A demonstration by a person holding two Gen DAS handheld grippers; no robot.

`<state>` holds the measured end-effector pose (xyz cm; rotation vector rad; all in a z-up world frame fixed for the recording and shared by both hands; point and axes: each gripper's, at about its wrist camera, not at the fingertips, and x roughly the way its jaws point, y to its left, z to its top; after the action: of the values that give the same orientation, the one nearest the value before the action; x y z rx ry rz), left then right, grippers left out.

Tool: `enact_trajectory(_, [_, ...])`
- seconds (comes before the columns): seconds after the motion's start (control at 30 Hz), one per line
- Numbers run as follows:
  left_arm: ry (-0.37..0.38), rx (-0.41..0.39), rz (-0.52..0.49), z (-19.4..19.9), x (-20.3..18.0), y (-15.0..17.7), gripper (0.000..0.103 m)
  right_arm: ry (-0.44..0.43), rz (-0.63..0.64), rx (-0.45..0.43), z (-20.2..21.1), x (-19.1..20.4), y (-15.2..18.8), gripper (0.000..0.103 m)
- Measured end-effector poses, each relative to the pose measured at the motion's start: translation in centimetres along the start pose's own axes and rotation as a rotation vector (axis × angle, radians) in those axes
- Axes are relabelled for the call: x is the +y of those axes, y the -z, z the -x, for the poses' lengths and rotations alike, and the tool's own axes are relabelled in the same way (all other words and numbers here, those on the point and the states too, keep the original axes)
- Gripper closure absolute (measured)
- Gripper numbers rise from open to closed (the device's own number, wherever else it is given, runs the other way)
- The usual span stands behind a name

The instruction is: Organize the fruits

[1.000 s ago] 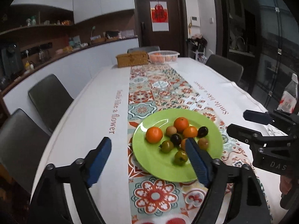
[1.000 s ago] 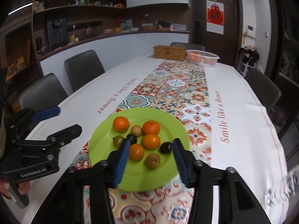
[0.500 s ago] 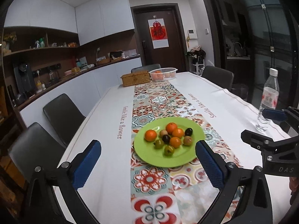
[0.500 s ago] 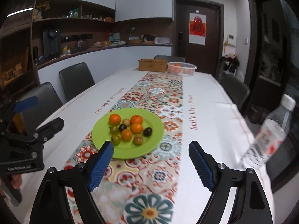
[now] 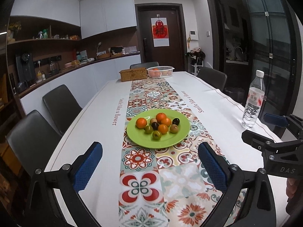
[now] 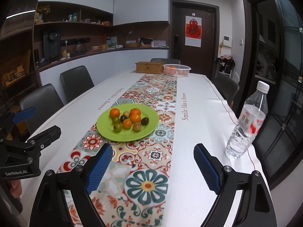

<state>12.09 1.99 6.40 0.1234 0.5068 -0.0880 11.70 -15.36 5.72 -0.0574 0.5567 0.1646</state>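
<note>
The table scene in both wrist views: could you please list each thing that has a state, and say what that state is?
Left gripper: jaws open, nothing between them.
Right gripper: jaws just opened, nothing between them.
Green plate: on the runner, loaded with fruit.
Water bottle: upright, capped, near the table edge.
White basket: at the far end, holds orange fruit.
Wicker box: lid closed.
Door: shut.

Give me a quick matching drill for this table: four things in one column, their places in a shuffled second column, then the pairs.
Things:
1. green plate
2. water bottle
3. white basket
4. wicker box

Places:
A. far end of the runner, holding oranges
B. right edge of the table, upright
C. far end, left of the basket
D. middle of the patterned runner, holding mixed fruit

Pairs: 1-D, 2-B, 3-A, 4-C
</note>
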Motion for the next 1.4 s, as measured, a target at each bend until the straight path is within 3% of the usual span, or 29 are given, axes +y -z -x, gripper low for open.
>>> enact_trajectory(0.5, [0.013,-0.012,0.022,3.8,-0.8,0.9,0.000,-0.024,-0.034,-0.011,3.5,-0.3,1.1,0.015])
enact_trajectory(1.4, [0.023,-0.031,-0.003,5.9,-2.2,1.1,0.000,-0.019,-0.046,-0.017,5.3,-1.0,2.4,0.015])
